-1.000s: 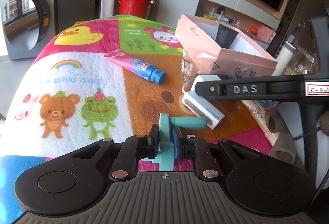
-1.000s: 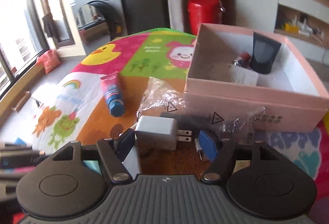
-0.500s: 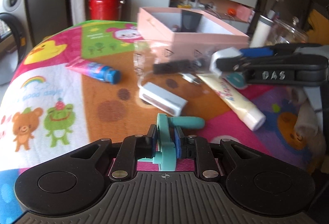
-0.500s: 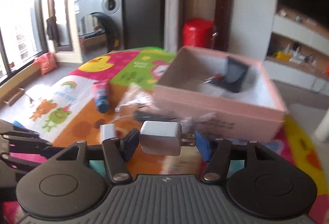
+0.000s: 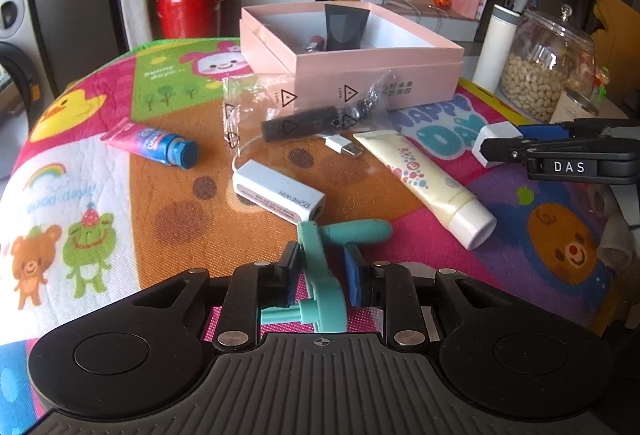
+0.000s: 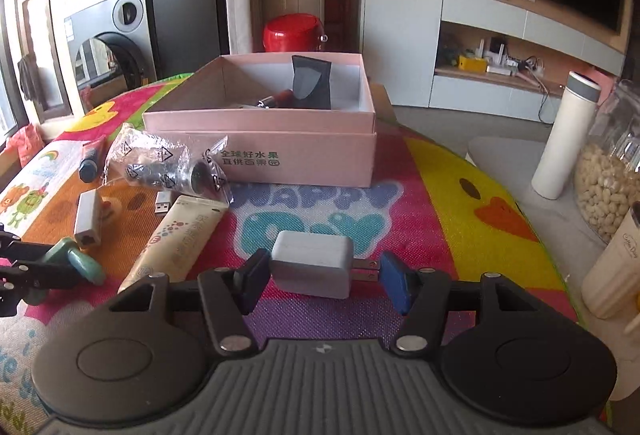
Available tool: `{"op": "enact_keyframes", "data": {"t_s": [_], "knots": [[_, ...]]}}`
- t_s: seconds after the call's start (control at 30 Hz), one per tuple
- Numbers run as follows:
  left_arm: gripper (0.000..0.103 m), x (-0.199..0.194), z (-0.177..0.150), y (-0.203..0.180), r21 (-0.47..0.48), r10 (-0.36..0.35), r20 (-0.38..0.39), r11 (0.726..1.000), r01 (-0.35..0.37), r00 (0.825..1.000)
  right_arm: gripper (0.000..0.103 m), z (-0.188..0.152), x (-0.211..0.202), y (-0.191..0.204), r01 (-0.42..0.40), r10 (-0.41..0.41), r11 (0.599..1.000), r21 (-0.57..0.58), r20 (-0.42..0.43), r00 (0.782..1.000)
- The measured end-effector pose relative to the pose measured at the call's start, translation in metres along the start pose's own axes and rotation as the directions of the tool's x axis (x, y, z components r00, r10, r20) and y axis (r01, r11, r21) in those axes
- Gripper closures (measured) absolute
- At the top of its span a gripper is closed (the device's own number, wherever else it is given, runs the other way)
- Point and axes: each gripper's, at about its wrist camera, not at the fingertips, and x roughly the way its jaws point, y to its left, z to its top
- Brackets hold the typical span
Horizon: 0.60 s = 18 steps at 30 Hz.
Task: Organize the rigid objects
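A teal crank handle (image 5: 320, 275) stands between the pads of my left gripper (image 5: 322, 277), whose jaws are opening; a gap shows beside the right pad. My right gripper (image 6: 320, 271) is shut on a white charger plug (image 6: 312, 267), one pad on its body, the other on its prongs, above the mat's right side. The open pink box (image 6: 260, 147) sits beyond it, holding a dark tube (image 6: 310, 81) and a red lipstick. From the left wrist, the right gripper (image 5: 496, 145) reaches in from the right with the charger (image 5: 494, 139).
On the cartoon mat lie a white adapter (image 5: 276, 191), a cream tube (image 5: 424, 183), a pink-and-blue tube (image 5: 156, 143), a USB plug (image 5: 344, 147) and a clear bag (image 5: 304, 123) with a black item. A peanut jar (image 5: 548, 75) and white flask (image 5: 496, 51) stand at the right.
My left jaws have parted from the teal handle and the left view has swung right. The right gripper closed on the charger and carried it right, clear of the bag.
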Motion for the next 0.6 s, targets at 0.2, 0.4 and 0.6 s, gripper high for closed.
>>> {"op": "enact_keyframes", "data": {"t_s": [0.2, 0.4, 0.6], "knots": [[0.083, -0.004, -0.001, 0.003, -0.019, -0.010, 0.009, 1.000, 0.010, 1.000, 0.043, -0.002, -0.015, 0.004, -0.026, 0.027, 0.999, -0.027, 0.041, 0.999], [0.087, -0.017, -0.003, -0.006, 0.016, -0.092, 0.011, 0.996, 0.092, 0.996, 0.043, -0.004, -0.039, 0.003, -0.021, 0.029, 0.997, -0.069, 0.117, 0.993], [0.088, -0.037, 0.014, -0.017, 0.072, -0.100, 0.055, 0.993, 0.096, 0.993, 0.043, -0.006, -0.052, -0.002, -0.025, 0.038, 0.996, -0.080, 0.167, 0.985]]}}
